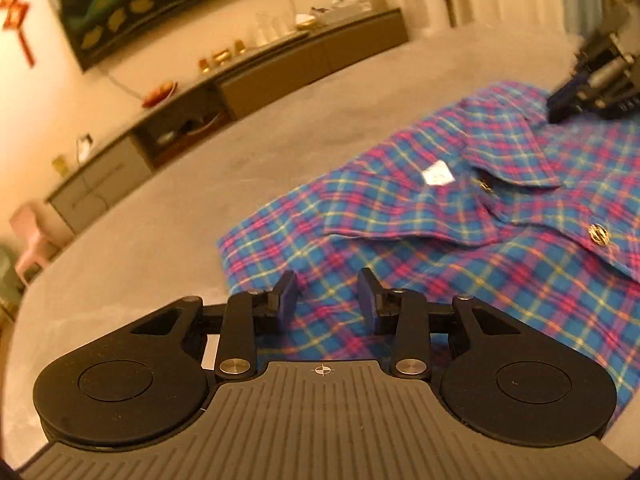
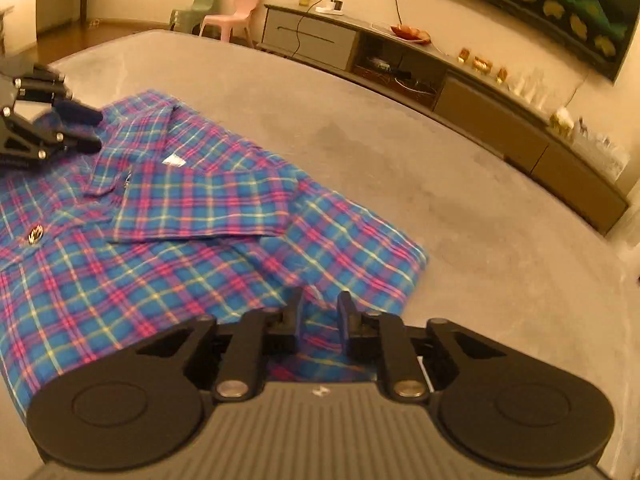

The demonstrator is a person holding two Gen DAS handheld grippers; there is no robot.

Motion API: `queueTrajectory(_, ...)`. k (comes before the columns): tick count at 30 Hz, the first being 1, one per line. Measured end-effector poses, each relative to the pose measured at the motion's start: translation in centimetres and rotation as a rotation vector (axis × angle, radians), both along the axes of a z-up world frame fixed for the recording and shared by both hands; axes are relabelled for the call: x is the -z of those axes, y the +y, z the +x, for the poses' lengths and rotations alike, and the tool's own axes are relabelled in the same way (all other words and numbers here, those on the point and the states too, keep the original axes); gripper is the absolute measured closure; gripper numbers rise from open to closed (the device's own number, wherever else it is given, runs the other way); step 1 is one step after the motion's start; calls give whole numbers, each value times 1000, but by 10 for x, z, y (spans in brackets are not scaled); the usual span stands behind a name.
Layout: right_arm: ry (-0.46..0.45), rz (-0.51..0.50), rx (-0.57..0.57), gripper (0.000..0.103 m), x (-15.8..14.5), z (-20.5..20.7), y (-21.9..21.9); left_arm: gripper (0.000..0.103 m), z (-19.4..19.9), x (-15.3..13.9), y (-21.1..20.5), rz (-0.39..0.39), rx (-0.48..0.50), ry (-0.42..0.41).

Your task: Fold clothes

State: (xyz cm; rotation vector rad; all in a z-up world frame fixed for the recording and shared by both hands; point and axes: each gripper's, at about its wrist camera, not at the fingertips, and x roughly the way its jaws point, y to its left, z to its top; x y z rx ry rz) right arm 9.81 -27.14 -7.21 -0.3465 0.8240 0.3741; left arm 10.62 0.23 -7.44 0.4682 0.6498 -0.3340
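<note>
A blue, pink and yellow plaid shirt (image 1: 460, 248) lies flat on the grey bed, collar up, with a white neck label and gold buttons; one sleeve is folded across its front. It also shows in the right wrist view (image 2: 180, 224). My left gripper (image 1: 328, 300) is open and empty, just above one shoulder side of the shirt. My right gripper (image 2: 320, 316) is open and empty above the opposite side edge of the shirt. Each gripper shows in the other's view: the right one (image 1: 560, 106) and the left one (image 2: 86, 130), both near the collar.
The grey bed surface (image 1: 160, 248) extends around the shirt, also in the right wrist view (image 2: 460, 208). A long low cabinet (image 2: 480, 104) with small ornaments stands along the wall under a dark painting. Pink and green plastic chairs (image 2: 236, 12) stand beyond the bed.
</note>
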Motion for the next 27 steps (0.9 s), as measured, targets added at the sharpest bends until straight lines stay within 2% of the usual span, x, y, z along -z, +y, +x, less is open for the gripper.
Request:
queueTrajectory(1,15,11,25,83,-4,1,-5,80,2,-2,1,0,-18,6)
queueTrajectory(4,-32,26,35,82,-27,-18,-11,81,-22,-20,-9,37,-13,-95)
queueTrajectory(7,-67,148,-106,82,-54,-62,-7,83,-67,-34,-26,-77,145,-109)
queueTrajectory(9,-66,164,-224,84,-55,-95,6,81,-98,-42,-37,-156,253,-116)
queueTrajectory(11,-50,105,-267,84,-37,-114,19,81,-118,-24,-61,-87,344,-87)
queueTrajectory(13,-43,50,-266,84,-19,-121,25,85,-119,5,-75,6,347,-34)
queueTrajectory(14,-44,41,-250,84,-12,-121,24,91,-115,8,-75,13,334,-35)
queueTrajectory(15,-43,84,-233,84,-10,-120,19,93,-112,10,-74,15,319,-40)
queueTrajectory(17,-43,115,-233,84,-9,-121,13,92,-106,13,-71,15,295,-46)
queueTrajectory(20,-50,108,-250,84,-11,-123,9,92,-104,15,-65,17,305,-67)
queueTrajectory(21,-45,109,-254,84,-11,-123,9,91,-107,14,-64,33,309,-79)
queueTrajectory(23,-33,116,-255,84,-13,-119,8,73,-112,11,-60,56,300,-96)
queueTrajectory(25,-34,148,-220,84,-16,-113,-1,72,-111,5,-44,44,257,-97)
queueTrajectory(27,-41,193,-165,84,-20,-109,-14,72,-108,0,-23,48,174,-121)
